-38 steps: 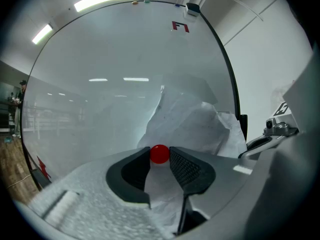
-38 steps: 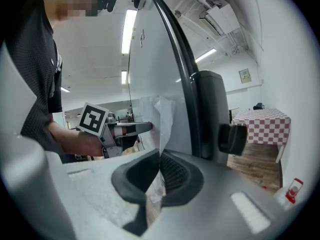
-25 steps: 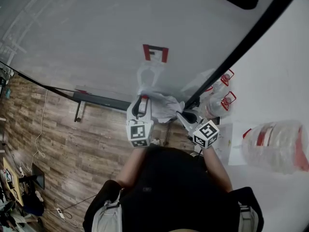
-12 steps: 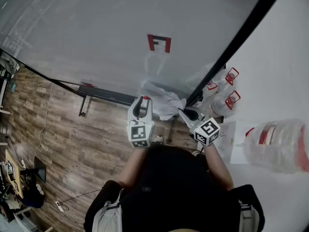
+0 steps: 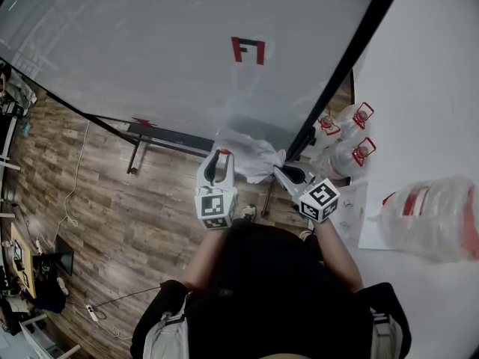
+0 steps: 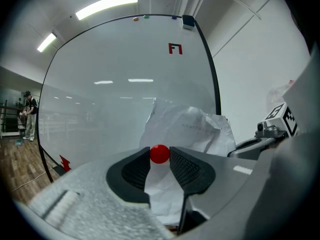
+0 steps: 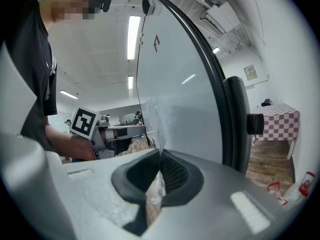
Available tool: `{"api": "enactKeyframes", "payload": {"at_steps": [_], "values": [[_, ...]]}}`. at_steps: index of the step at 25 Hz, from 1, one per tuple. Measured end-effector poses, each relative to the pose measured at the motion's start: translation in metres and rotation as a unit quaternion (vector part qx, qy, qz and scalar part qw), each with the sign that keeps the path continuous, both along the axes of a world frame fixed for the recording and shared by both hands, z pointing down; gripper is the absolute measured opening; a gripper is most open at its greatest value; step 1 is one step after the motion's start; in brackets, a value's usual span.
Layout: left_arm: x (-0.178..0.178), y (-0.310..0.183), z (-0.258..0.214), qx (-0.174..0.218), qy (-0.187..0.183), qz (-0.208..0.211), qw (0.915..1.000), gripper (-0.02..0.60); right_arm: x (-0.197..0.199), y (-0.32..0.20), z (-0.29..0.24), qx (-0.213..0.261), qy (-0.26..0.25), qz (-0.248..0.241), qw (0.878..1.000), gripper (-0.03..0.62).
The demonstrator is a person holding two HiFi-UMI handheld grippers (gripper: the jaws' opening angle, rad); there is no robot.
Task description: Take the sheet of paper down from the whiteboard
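The round red magnet (image 6: 160, 154) could pop out of the left gripper (image 5: 221, 155), whose fingers pinch only its sides. At its 3 o'clock, the right gripper (image 5: 284, 173) is clamped on one thin edge of the sheet of paper (image 5: 251, 154), which may slip. White and crumpled, the sheet hangs between the grippers and looks free of the whiteboard (image 5: 150, 51).

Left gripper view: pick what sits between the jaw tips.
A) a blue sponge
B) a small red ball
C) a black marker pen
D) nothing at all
B: a small red ball sits pinched between the jaw tips of the left gripper, with the crumpled sheet of paper behind it.
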State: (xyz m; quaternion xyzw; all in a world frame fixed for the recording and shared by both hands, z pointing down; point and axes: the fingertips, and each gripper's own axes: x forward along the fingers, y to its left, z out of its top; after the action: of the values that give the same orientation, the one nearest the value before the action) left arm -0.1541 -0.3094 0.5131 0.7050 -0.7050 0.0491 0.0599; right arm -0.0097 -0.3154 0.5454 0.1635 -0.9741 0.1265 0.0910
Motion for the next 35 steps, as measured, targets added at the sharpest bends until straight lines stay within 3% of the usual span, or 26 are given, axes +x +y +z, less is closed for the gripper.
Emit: {"api": "enactKeyframes", "payload": {"at_steps": [24, 35], "values": [[0.018, 0.123, 0.014, -0.028, -0.004, -0.036, 0.9990, 0.130, 0.018, 0.086, 0.003, 0.009, -0.005, -0.026, 1.000, 0.005], [0.030, 0.149, 0.016, -0.031, -0.006, -0.034, 0.9989, 0.130, 0.026, 0.110, 0.002, 0.010, -0.007, -0.030, 0.999, 0.005]]}}
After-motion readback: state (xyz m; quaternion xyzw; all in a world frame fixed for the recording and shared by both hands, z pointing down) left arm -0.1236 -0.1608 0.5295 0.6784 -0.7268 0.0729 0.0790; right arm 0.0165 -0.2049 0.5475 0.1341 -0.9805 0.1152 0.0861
